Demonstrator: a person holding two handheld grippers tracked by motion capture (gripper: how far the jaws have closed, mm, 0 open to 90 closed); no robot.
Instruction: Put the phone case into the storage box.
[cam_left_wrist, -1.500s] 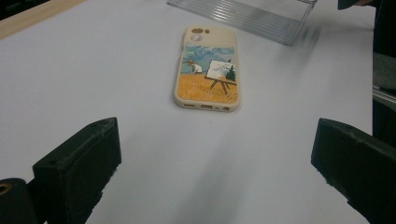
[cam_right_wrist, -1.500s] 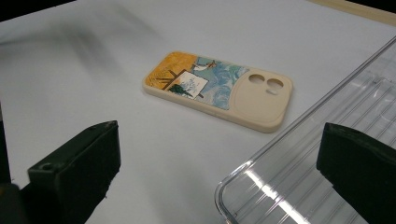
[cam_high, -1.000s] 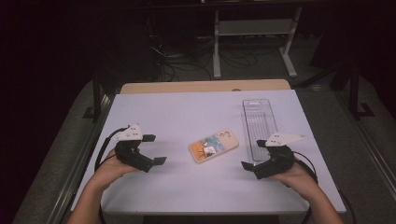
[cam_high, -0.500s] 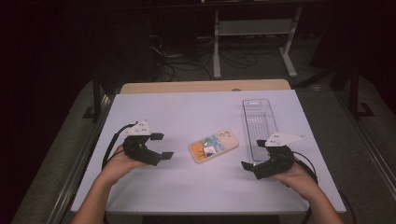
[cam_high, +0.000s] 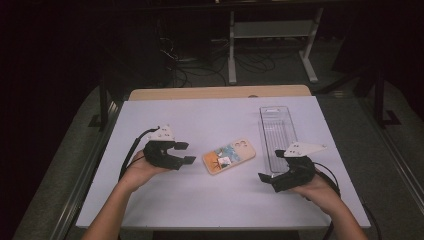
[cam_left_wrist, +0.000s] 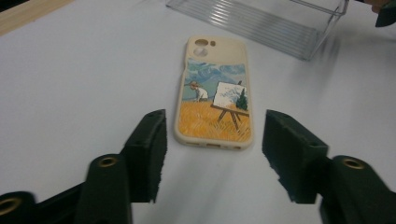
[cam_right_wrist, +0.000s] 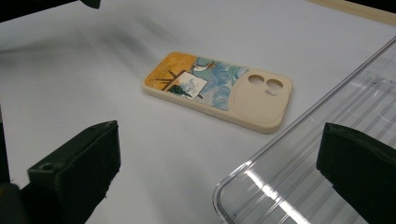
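- Nothing gripped yet: phone case (cam_high: 229, 156) lies flat on the worktop (cam_high: 200, 120), outside the clear tray (cam_high: 278, 135).
- Left claw (cam_high: 184, 153), apart, has just been closing with nothing between; right claw (cam_high: 264, 179) gapes wide.
- Grasp and placement remain.

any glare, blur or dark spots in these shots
High view: table evenly lit, room behind nearly black. Left gripper view: phone case sharp, near jaws soft, far end of the clear tray smeared. Right gripper view: bright glare along the tray's rim, near jaws blurred.

Dim room, lit tabletop; soft shadows, slight blur
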